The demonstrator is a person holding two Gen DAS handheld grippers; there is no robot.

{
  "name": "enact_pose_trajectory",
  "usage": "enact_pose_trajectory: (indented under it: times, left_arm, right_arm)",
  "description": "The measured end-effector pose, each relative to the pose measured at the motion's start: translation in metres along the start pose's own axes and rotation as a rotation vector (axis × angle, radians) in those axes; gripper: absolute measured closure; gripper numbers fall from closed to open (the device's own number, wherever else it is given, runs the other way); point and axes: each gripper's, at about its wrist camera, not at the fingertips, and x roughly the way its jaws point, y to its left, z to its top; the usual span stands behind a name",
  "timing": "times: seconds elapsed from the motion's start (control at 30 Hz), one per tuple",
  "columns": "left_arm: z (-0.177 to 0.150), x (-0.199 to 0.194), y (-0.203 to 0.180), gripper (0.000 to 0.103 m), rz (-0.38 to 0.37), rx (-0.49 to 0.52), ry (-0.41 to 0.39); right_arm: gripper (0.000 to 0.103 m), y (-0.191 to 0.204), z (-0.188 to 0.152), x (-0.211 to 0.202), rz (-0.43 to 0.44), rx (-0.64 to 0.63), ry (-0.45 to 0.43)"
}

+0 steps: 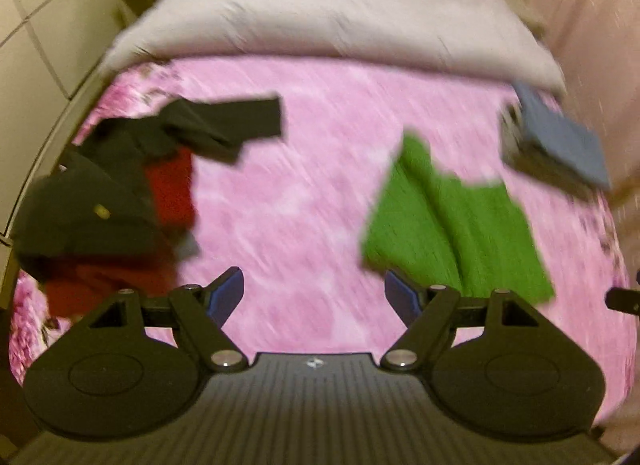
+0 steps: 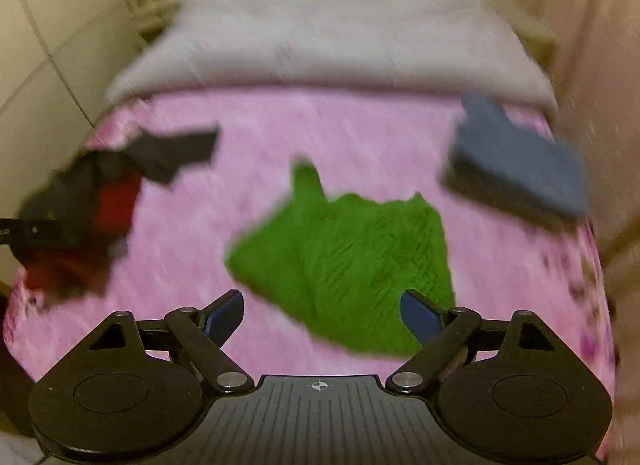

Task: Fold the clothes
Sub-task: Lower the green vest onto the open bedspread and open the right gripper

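The right gripper stands wide with nothing between its blue pads, hovering over the pink bedsheet. The green garment lies folded at frame centre, just beyond it. The left gripper also gapes empty. A dark and red clothes heap sits left; folded blue-grey clothes upper right, near the grey blanket.

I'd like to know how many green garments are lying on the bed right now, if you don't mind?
1. The green garment lies on the pink bedspread, between the dark and red pile and the blue folded stack. Others could be buried in that pile.
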Motion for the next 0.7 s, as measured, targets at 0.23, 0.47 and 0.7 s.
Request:
enact_pose_trajectory:
  times: [0.23,0.47,0.7]
  left_arm:
    - [-0.042,0.007,-0.094,0.028,-0.003,0.053,0.057]
    - [-0.064,-0.009,-0.138,0.028,0.036,0.068,0.058]
    - [-0.063,-0.020,-0.146,0.028,0.064,0.097,0.048]
  right_arm:
    - [0.015,-0.061,-0.042,-0.009,-0.003,0.000,0.116]
    - [0.015,-0.101,-0.075,-0.018,0.001,-0.018,0.152]
    - [0.015,-0.103,-0.079,-0.019,0.012,-0.036,0.142]
